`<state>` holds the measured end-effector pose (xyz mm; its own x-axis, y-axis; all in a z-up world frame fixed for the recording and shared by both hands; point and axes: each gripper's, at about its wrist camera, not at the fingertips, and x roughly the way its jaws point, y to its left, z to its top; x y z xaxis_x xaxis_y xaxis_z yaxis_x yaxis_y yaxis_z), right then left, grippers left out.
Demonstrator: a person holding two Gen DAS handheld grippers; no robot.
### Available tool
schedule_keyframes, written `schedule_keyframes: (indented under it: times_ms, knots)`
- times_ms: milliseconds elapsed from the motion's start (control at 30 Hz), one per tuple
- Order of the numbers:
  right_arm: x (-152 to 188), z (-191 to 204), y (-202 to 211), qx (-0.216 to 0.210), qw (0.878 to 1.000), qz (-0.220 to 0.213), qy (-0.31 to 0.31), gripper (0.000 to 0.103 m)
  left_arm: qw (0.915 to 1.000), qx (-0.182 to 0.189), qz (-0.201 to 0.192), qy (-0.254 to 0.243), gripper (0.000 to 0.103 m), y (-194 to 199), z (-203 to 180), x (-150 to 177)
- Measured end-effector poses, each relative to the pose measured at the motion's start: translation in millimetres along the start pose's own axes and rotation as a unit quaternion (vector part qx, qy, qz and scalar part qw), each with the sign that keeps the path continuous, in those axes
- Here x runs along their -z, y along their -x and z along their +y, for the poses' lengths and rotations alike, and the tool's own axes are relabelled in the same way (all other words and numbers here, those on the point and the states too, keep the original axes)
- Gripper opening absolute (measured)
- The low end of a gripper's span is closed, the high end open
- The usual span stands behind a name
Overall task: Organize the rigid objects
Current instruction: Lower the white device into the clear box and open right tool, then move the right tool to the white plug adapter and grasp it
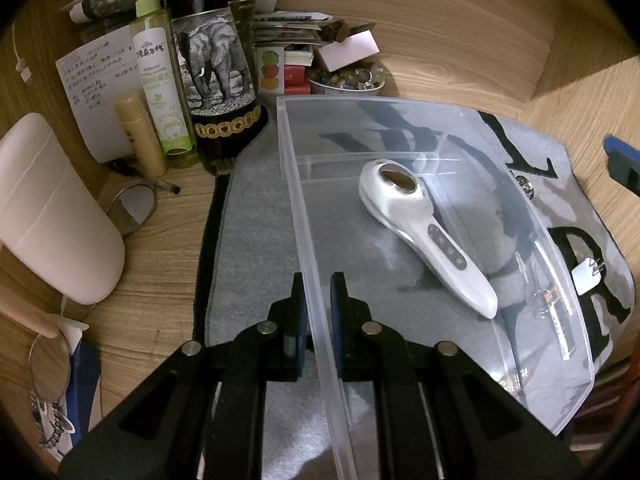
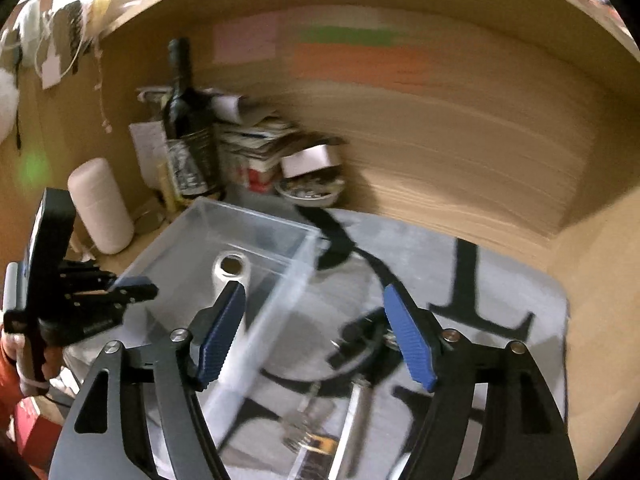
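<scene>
Your left gripper is pinching the near-left wall of the clear box, holding it firm on the grey cloth that covers the middle of the desk.

Inside the box lies one thing so far: the white handheld device, flat on the bottom, with its round head toward the back of the desk. So I'd say one thing is put away.

To the right of the box, on the cloth near the right edge of the desk, more things wait. You can see a small white plug just outside the box wall. The right wrist view also shows a black clip-like thing, a fork and a long silver tool, all blurry, lying on the cloth at the front.

Your right gripper is spread wide with nothing between its pads. It hangs above those loose things.

So the job looks just begun: one thing in, several still out. The bottles and papers at the back-left corner may not be part of it; I cannot tell.
</scene>
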<state>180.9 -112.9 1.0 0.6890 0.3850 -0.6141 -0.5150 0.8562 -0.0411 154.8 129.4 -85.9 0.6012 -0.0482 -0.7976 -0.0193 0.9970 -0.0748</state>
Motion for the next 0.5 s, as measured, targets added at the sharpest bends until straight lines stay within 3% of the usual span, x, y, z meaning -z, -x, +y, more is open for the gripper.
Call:
schedule_keyframes:
  times_ms: [233, 500]
  knots:
    - [39.1, -29.8, 14.1, 0.047, 0.998, 0.009, -0.032, 0.072, 1.0, -0.004, 0.0, -0.001, 0.01, -0.1, -1.2, -0.6]
    - [99.4, -63.2, -2.2, 0.08, 0.99, 0.078, -0.086, 0.072, 1.0, -0.006, 0.0, -0.002, 0.01, 0.0, -2.4, -0.7]
